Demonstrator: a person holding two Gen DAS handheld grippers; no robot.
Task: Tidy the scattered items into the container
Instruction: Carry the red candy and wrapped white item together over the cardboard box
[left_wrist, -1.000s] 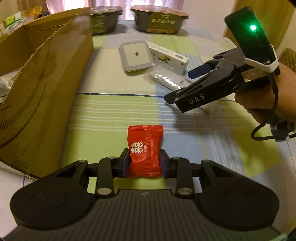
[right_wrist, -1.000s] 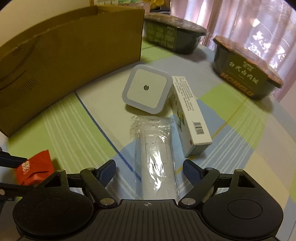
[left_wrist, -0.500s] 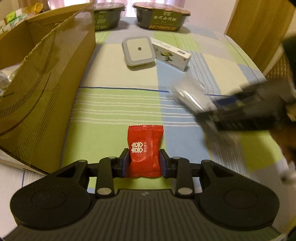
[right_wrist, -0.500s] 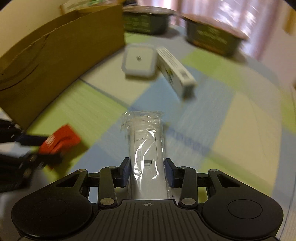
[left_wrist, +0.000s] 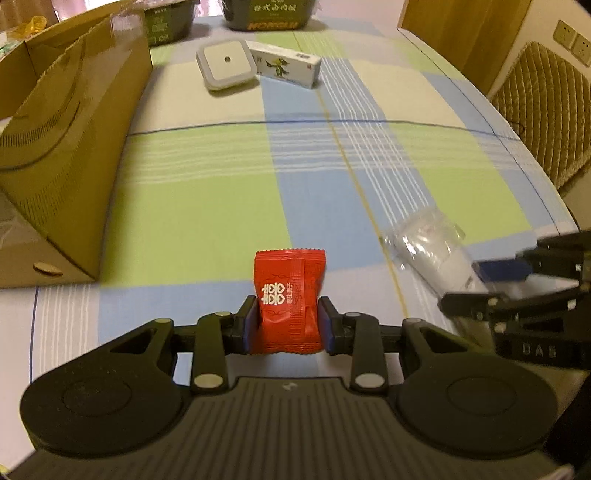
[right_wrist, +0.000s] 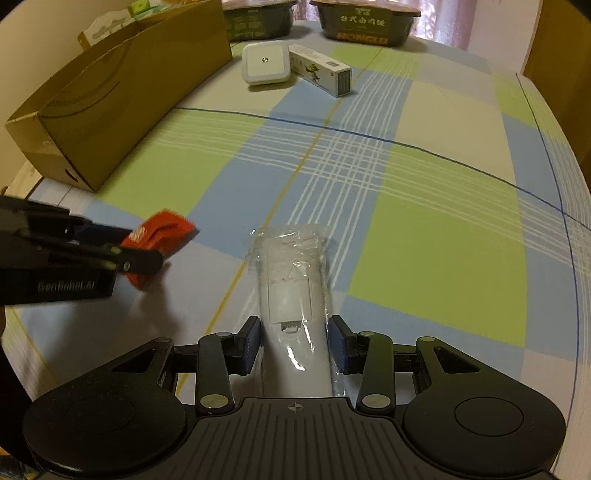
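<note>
My left gripper (left_wrist: 287, 328) is shut on a red candy packet (left_wrist: 289, 295), held above the checked tablecloth. My right gripper (right_wrist: 294, 341) is shut on a white item in a clear plastic bag (right_wrist: 293, 288), also lifted off the cloth. In the left wrist view the right gripper (left_wrist: 480, 280) sits at the right edge with the clear plastic bag (left_wrist: 428, 247). In the right wrist view the left gripper (right_wrist: 144, 251) with the red packet (right_wrist: 159, 236) is at the left. The open cardboard box (left_wrist: 70, 147) stands to the left, also visible as the cardboard box (right_wrist: 122, 99).
A white square device (left_wrist: 227, 64) and a small white carton (left_wrist: 284, 64) lie at the far middle of the table. Two dark food bowls (right_wrist: 364, 18) stand behind them. A wicker chair (left_wrist: 539, 107) is beyond the table's right edge.
My right gripper closed on the plastic-bagged item, lifted it and drew back toward me and to the right. The left gripper kept the red packet and pulled back from the box.
</note>
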